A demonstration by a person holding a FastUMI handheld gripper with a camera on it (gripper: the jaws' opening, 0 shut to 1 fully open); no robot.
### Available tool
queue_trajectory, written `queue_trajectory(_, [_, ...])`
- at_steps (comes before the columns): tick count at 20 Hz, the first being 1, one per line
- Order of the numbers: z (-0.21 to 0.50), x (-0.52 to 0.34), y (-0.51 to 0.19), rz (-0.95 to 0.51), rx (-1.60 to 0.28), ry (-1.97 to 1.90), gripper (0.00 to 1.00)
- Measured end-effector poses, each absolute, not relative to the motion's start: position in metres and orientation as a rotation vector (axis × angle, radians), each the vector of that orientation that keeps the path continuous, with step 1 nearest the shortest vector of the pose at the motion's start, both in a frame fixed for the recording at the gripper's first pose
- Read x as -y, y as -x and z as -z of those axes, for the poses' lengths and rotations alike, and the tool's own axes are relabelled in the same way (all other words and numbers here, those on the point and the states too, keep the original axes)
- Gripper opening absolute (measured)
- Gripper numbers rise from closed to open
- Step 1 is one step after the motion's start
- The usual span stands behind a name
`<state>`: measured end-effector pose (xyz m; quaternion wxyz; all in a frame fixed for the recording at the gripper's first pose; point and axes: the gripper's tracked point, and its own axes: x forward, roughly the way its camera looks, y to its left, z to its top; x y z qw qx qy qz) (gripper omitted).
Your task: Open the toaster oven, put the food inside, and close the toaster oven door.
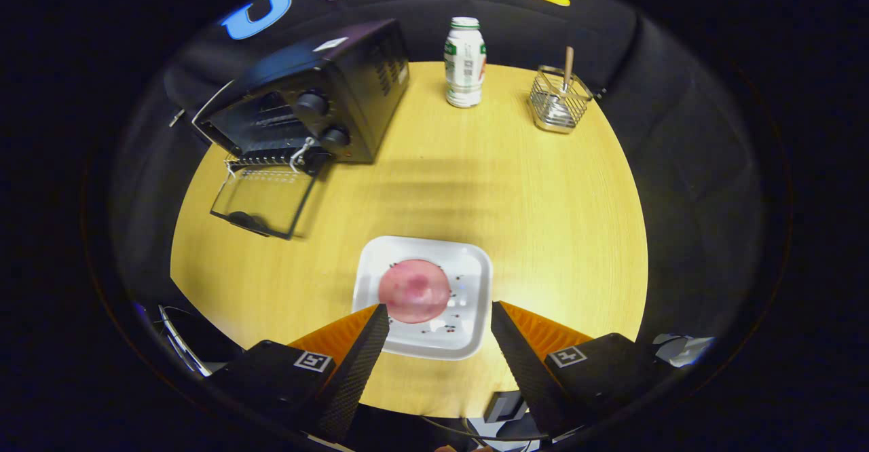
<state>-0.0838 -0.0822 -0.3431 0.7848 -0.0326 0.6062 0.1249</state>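
Your gripper [440, 311] hangs above the round wooden table [543, 221] with its fingers spread wide and nothing held, their tips either side of the white plate [468, 269] that carries the round pink piece of food [414, 290]. Well beyond your fingers and off to their left sits the black toaster oven [319, 92], its glass door [261, 197] dropped flat on the table. Farther ahead stand a white bottle [465, 62] and, to its right, a wire basket [558, 102].

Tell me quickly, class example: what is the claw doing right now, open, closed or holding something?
Claw: open, holding nothing; its fingers stand apart over the near side of the white plate with the pink food.
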Motion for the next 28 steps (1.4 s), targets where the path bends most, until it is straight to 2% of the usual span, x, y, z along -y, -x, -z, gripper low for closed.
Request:
queue_trajectory(8, [0.419,0.100,0.094,-0.327,-1.522,-0.004,0.98])
queue_trajectory(10, [0.424,0.103,0.095,-0.311,-1.540,-0.007,0.68])
queue_trajectory(13, [0.427,0.103,0.097,-0.320,-1.581,-0.098,0.11])
queue_trajectory(16, [0.425,0.099,0.097,-0.389,-1.556,-0.241,0.07])
queue_trajectory(19, [0.421,0.092,0.106,-0.400,-1.548,-0.451,0.05])
queue_trajectory(28, [0.374,0.060,0.131,-0.292,-1.419,-0.819,0.05])
